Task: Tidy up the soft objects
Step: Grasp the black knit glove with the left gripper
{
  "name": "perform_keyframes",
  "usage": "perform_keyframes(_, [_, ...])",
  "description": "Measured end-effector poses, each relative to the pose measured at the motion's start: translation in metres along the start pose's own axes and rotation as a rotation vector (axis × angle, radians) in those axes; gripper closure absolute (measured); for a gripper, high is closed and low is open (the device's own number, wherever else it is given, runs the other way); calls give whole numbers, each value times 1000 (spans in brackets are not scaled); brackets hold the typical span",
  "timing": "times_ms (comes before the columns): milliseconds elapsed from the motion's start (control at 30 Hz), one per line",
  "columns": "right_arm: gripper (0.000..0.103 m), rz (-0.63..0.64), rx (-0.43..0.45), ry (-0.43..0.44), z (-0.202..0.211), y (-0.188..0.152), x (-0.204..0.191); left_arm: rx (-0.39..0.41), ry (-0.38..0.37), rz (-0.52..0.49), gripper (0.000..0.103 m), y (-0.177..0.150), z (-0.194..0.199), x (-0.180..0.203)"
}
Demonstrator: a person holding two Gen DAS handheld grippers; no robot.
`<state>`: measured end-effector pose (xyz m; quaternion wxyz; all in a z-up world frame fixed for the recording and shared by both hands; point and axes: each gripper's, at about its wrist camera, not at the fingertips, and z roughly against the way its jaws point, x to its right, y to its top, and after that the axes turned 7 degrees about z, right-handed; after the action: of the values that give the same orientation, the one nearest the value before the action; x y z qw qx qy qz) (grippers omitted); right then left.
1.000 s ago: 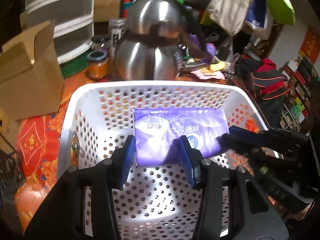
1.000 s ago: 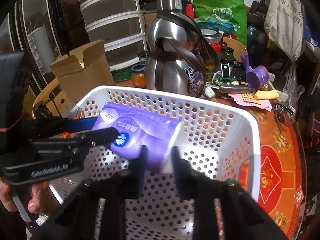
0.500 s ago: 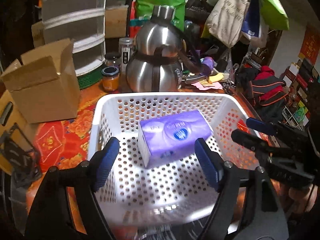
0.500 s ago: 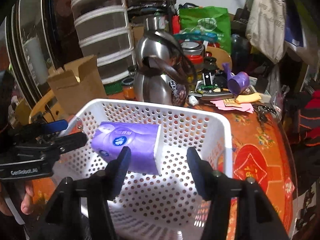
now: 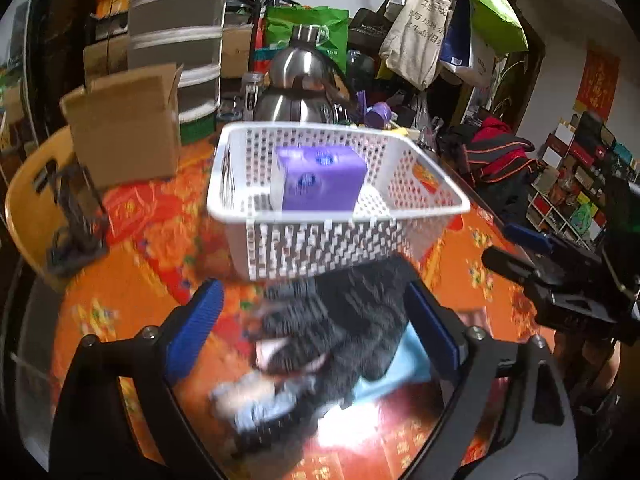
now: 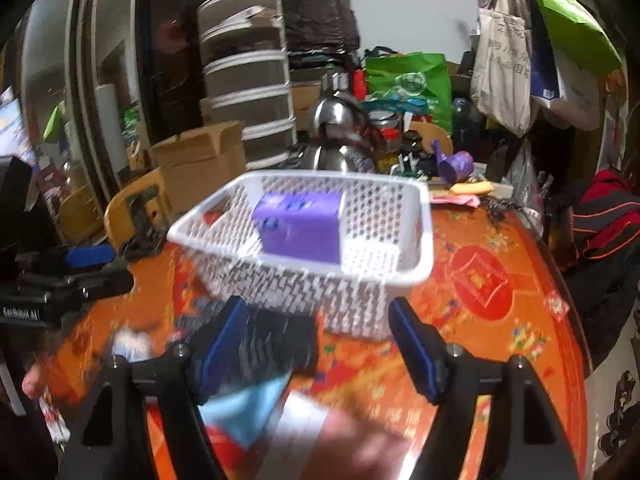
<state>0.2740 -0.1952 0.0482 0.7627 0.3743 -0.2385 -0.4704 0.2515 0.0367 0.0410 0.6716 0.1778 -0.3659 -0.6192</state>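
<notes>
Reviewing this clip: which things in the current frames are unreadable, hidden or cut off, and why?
- Dark fuzzy item, left wrist view: motion blur; what it is, unclear.
- Light blue cloth, right wrist view: blurred, partly behind the right gripper finger.
- Tissue pack print: too small to read.
- Kettle, right wrist view: base hidden by the white basket.

Left gripper [image 5: 312, 322]: black frame, ribbed blue pads, silver screws; right gripper [image 6: 316, 344] alike; bare fingers [image 6: 34, 380].

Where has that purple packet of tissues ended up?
The purple tissue pack lies inside the white perforated basket on the orange tablecloth, in front of the steel kettle. Both views show it mid-frame, beyond the dark fuzzy cloth nearest the open grippers.
</notes>
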Motion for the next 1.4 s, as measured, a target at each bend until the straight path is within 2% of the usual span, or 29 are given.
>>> perform_keyframes(100, [30,-3,-41,22,-12,-20,-6,-44,19,18,11,-19,-16,-10])
perform_keyframes(233, [30,-29,-86,35,-34,-31,-1,-124,26,28,11,-26,-41,-24])
perform_keyframes(367, [30,-67,-127,59,-49,-39,2,-140,22,42,11,-28,-44,-28])
perform_keyframes(467, [30,-60,-140,57,-60,-39,0,-178,36,42,11,-27,-55,-28])
perform_keyframes(600, [30,-74,-162,73,-75,-36,4,-249,16,61,12,-22,-77,-30])
perform_keyframes(800, [30,-81,-190,111,-91,-31,5,-296,-27,100,14,-17,-94,-37])
perform_keyframes(867, [30,-80,-204,121,-97,-31,4,-318,-37,106,21,-16,-98,-37])
perform_keyframes(900, [32,-77,-211,125,-99,-32,3,-326,-42,108,23,-16,-101,-39])
perform_keyframes(967, [37,-79,-218,136,-103,-32,1,-353,-52,112,33,-16,-108,-39])
perform_keyframes(1133, [56,-73,-226,164,-104,-32,-3,-401,-79,145,48,-17,-121,-43])
perform_keyframes(1200, [59,-60,-229,157,-104,-32,-5,-402,-82,143,58,-17,-123,-42])
perform_keyframes(1233, [62,-55,-231,156,-104,-32,-6,-407,-94,146,69,-17,-124,-41])
perform_keyframes(1267, [64,-52,-231,152,-104,-32,-7,-412,-120,157,75,-16,-124,-41])
perform_keyframes(1400, [81,-40,-223,145,-101,-33,-7,-391,-117,136,83,-14,-124,-34])
